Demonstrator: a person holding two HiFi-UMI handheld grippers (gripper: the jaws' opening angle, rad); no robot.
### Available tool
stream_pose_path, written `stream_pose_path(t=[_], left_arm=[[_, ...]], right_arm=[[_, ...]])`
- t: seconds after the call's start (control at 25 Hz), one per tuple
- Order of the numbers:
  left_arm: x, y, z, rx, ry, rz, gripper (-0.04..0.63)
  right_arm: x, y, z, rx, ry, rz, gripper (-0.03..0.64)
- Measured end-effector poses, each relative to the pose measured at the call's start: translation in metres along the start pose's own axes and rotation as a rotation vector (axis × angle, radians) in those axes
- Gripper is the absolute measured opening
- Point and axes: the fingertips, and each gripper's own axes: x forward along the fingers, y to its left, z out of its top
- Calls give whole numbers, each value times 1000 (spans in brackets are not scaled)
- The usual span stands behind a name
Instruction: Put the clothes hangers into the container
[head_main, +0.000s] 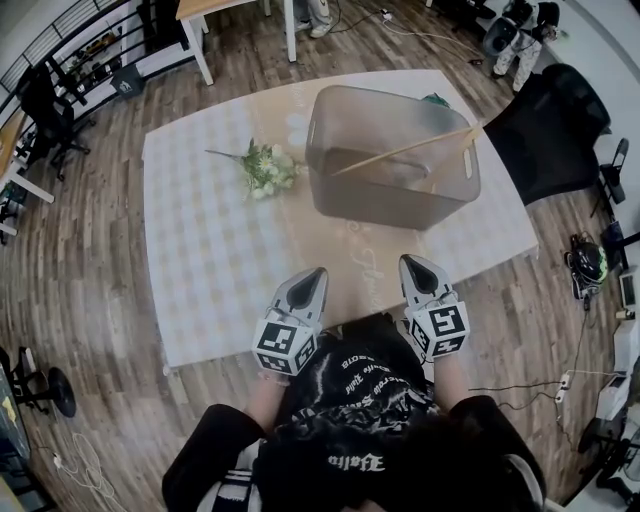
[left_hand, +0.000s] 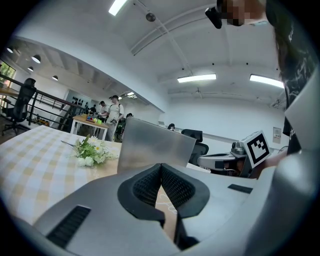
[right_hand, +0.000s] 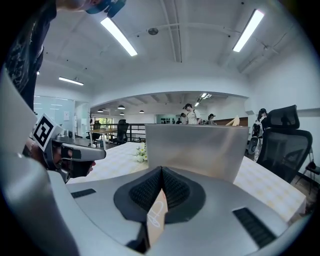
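Hanger (head_main: 405, 150): one wooden clothes hanger is seen lying slantwise in the container (head_main: 400, 208), its low end towards the left wall and its high end resting at the right rim, where it sticks out a little.
Other hangers: none is seen on the table (head_main: 210, 250); a green thing just behind the container cannot be identified.
Container: translucent grey, upright, set on the far half of the checked cloth, with a bunch of flowers (head_main: 266, 170) near its left side.
Left gripper (head_main: 318, 272): jaws pressed together with nothing between them, held over the near table edge, well apart from the container.
Right gripper (head_main: 412, 262): jaws likewise clenched and empty, held beside the left one, pointed at the container.
Step in hand: the hanger appears to be delivered but not settled; the task is judged nearly complete.
How it is done well: the right jaws should be opened before the approach; the raised end should be taken from above and eased inward and down until it clears the rim.
Care to be taken: the container looks light and may be shifted on the cloth if the hanger is pushed sideways; the left wall can be steadied by the left gripper.
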Motion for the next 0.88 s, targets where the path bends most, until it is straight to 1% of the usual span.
stream_pose_path(t=[0.44,0.52,0.64,0.68,0.76,0.88], left_arm=[[2,-7,-5,7,13,-25,20],[-5,-3,-4,11,15,-31,20],[-33,15,0,9,11,-35,20],[-37,18,1,9,10,-35,20],[-27,12,-1,9,12,-34,20],[8,-12,-8,11,19,-29,20]], right_arm=[[-3,2,-8,-32,21,0,8],[-2,13,-7,-42,27,1,8],[0,47,-3,-53,35,-5,8],[0,52,-3,-53,36,-8,8],[-1,40,-6,-52,38,-7,8],[-6,-2,-16,-48,41,1,8]])
